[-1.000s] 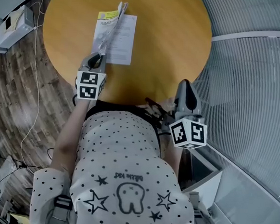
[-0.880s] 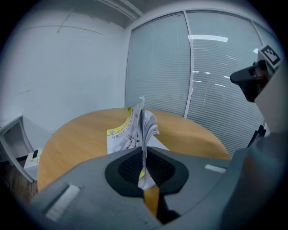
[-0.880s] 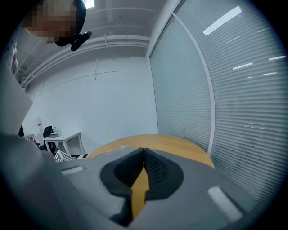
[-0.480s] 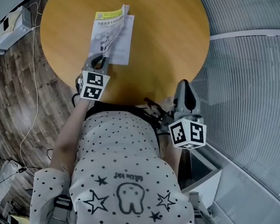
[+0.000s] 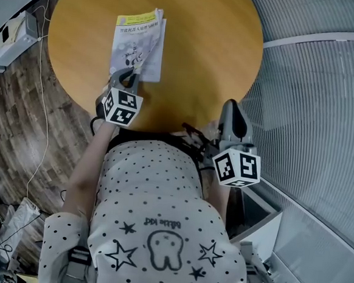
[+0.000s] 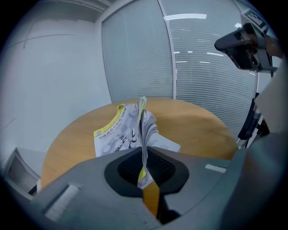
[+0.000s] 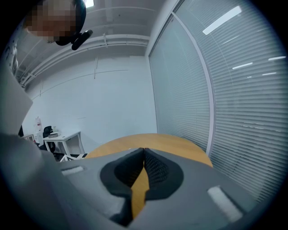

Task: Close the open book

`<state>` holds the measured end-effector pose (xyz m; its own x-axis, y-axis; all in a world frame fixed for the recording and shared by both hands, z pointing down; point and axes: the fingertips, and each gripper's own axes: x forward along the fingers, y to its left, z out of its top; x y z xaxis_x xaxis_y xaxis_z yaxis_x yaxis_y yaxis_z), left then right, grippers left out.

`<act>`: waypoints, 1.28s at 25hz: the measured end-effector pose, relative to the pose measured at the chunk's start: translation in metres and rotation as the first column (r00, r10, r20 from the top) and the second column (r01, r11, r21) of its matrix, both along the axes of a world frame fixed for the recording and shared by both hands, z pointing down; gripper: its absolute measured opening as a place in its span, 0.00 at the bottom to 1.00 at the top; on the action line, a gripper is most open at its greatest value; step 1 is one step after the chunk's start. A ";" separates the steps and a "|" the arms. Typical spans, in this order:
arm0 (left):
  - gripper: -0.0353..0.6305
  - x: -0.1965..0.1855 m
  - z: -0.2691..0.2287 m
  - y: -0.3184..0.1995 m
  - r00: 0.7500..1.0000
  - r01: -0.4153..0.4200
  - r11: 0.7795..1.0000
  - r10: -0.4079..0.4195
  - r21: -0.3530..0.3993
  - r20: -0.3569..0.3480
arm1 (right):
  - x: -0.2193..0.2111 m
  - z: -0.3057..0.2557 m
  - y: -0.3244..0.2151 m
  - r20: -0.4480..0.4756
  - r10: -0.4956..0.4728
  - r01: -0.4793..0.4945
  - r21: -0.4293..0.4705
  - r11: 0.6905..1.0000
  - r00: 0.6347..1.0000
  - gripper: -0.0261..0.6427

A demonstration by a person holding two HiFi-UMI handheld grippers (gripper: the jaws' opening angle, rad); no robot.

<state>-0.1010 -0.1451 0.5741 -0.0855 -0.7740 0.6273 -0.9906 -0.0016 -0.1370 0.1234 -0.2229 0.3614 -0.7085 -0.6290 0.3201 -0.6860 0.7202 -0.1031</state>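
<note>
While right gripper (image 5: 232, 105) hangs off the surface's (image 5: 203, 42) 5 o'clock edge, fingers pressed together, empty | left gripper (image 5: 128, 75) at 7 o'clock, fingers pinching upright pages of book (image 5: 138, 43) | book lies just 9 o'clock of centre.

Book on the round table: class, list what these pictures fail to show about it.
- Book cover print: head view, too small to read.
- Its near edge: left gripper view, hidden behind left tongs, which pinch a leaf.
- Whole book: right gripper view, nowhere in frame.
</note>
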 end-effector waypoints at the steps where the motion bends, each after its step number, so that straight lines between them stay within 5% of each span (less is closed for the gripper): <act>1: 0.09 0.001 0.001 0.000 1.000 -0.009 1.000 0.009 -0.009 0.013 | 0.001 0.000 0.000 0.000 0.001 -0.001 0.000 1.000 1.000 0.05; 18: 0.12 0.012 0.029 -0.006 0.990 -0.105 0.987 0.116 -0.124 0.083 | 0.006 0.004 0.000 0.000 0.021 -0.021 -0.014 1.000 1.000 0.05; 32: 0.15 0.024 0.051 -0.014 0.980 -0.175 0.965 0.191 -0.196 0.062 | 0.009 0.005 -0.003 -0.002 0.038 -0.038 -0.019 0.999 0.999 0.05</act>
